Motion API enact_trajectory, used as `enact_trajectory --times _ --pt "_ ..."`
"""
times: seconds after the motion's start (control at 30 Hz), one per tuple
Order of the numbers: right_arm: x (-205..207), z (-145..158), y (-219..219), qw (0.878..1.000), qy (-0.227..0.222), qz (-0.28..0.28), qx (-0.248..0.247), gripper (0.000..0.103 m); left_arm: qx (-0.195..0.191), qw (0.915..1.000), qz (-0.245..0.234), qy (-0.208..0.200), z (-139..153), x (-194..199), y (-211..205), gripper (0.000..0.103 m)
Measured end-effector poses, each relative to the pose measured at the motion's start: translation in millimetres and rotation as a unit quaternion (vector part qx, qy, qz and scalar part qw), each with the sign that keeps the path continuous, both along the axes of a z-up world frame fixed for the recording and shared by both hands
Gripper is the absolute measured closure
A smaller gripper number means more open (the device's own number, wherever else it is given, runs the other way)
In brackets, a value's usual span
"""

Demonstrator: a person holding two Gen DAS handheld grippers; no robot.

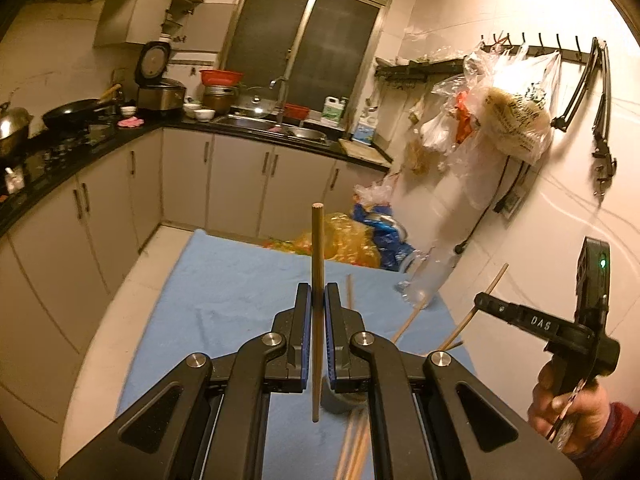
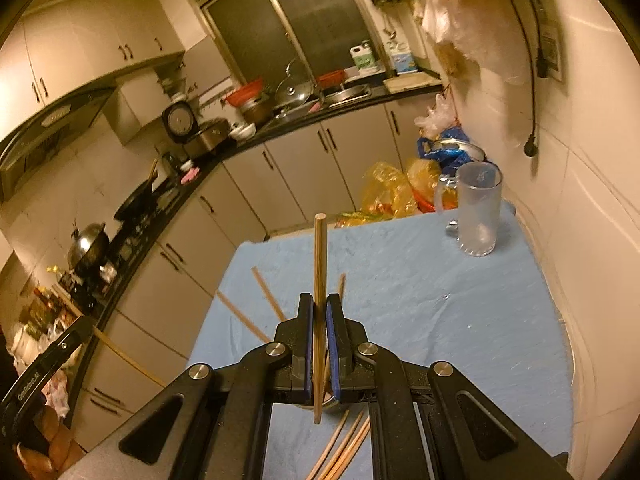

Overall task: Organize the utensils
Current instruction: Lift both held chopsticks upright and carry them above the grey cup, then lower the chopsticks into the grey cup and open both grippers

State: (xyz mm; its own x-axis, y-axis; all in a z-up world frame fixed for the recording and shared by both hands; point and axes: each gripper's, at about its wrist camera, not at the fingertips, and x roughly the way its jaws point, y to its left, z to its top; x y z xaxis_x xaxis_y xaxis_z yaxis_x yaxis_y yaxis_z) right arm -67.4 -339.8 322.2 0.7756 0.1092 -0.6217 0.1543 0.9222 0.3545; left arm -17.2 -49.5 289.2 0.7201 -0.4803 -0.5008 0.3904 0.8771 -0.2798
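Left gripper [image 1: 318, 296]: jaws clenched on one wooden chopstick [image 1: 317, 280], which stands upright between the blue pads [image 1: 307, 320]; its lower end hangs free above the blue cloth [image 1: 224, 292], its top end rises clear of the fingertips. Right gripper [image 2: 320, 306]: likewise clamped on a second chopstick [image 2: 320, 264], slightly tilted, both ends exposed. Below each gripper lies a bundle of loose chopsticks [image 2: 340, 448], partly covered by the gripper bodies and cut off at the frame edge; the count cannot be determined. A grey object [image 1: 336, 400] beneath the left jaws is mostly hidden and unidentifiable. Further loose chopsticks [image 2: 268, 300] lie scattered on the cloth to the left in the right wrist view. A frosted glass mug [image 2: 476, 208] stands upright at the far right corner of the table, well apart from both grippers; in the left wrist view it appears blurred.
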Motion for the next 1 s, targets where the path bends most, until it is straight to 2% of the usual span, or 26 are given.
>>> enact_trajectory --times 0.17,0.33,0.77,1.0 --pt "2.0 9.3 -9.9 1.0 -0.021 -0.014 0.0 0.096 -0.011 0.9998 -0.017 0.003 3.2 20.6 -24.5 0.097" --pt "16.9 7.8 -6.4 1.0 -0.02 -0.012 -0.01 0.096 -0.019 0.9992 -0.031 0.016 -4.7 41.1 -46.6 0.097" --pt "49.9 -40.5 6.0 0.999 0.036 0.0 -0.029 0.096 0.02 0.9968 -0.04 0.066 -68.0 68.2 -79.5 0.097" --pt "59.6 -50.3 6.5 0.998 0.056 0.0 -0.027 0.095 0.027 0.9954 -0.038 0.084 -83.5 74.2 -75.8 0.097"
